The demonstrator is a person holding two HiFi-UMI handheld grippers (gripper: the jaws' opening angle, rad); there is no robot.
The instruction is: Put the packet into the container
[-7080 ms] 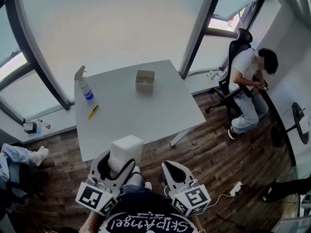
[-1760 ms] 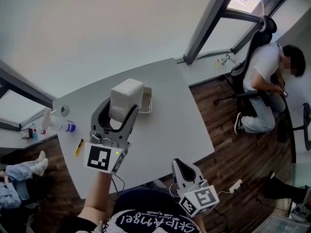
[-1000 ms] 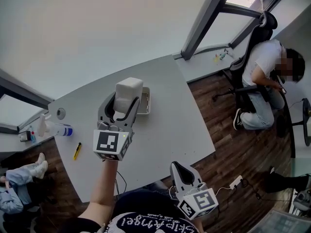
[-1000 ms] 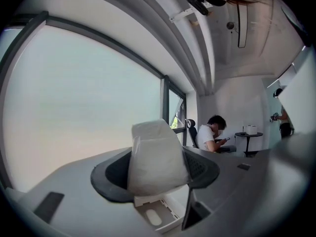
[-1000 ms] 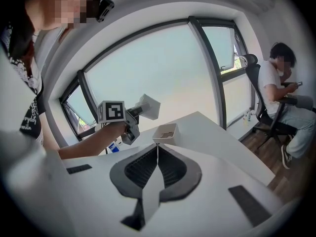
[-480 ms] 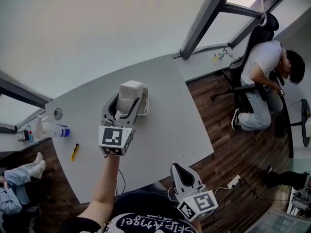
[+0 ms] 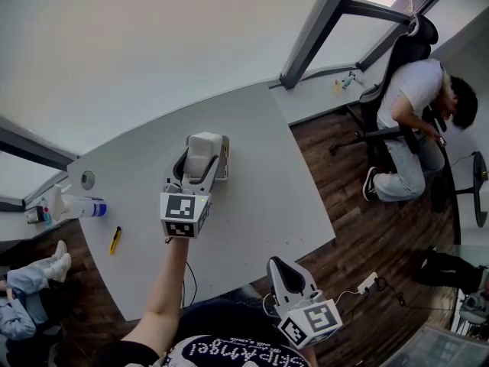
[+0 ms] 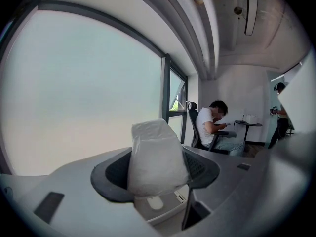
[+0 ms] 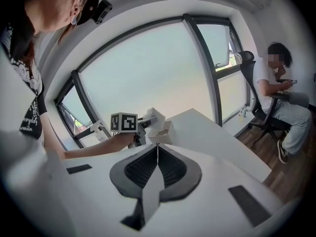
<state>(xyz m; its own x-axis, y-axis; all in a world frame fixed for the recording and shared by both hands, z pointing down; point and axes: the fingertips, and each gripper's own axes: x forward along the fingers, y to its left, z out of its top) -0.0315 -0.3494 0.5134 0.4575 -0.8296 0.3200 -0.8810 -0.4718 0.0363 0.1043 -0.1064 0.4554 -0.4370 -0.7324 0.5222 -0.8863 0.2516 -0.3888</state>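
Observation:
My left gripper (image 7: 200,156) is shut on the white packet (image 7: 203,147), holding it just over the small tan container (image 7: 223,157) on the grey table (image 7: 260,182). In the left gripper view the packet (image 8: 156,157) fills the gap between the jaws, and the container (image 8: 160,210) shows below it with its inside open. My right gripper (image 7: 284,272) hangs low off the table's near edge, shut with nothing in it. From the right gripper view, the jaws (image 9: 158,152) meet, and the left gripper (image 9: 148,122) with the packet (image 9: 154,115) is seen far off above the container (image 9: 163,132).
A spray bottle (image 7: 76,205) lies at the table's left end, with a yellow marker (image 7: 114,240) near the front-left edge. A person sits on an office chair (image 7: 405,48) at the right, off the table. Wooden floor lies beyond the table's right edge.
My left gripper has carried the packet from near my body out over the table and lowered it toward the container. The right gripper has stayed near my body.

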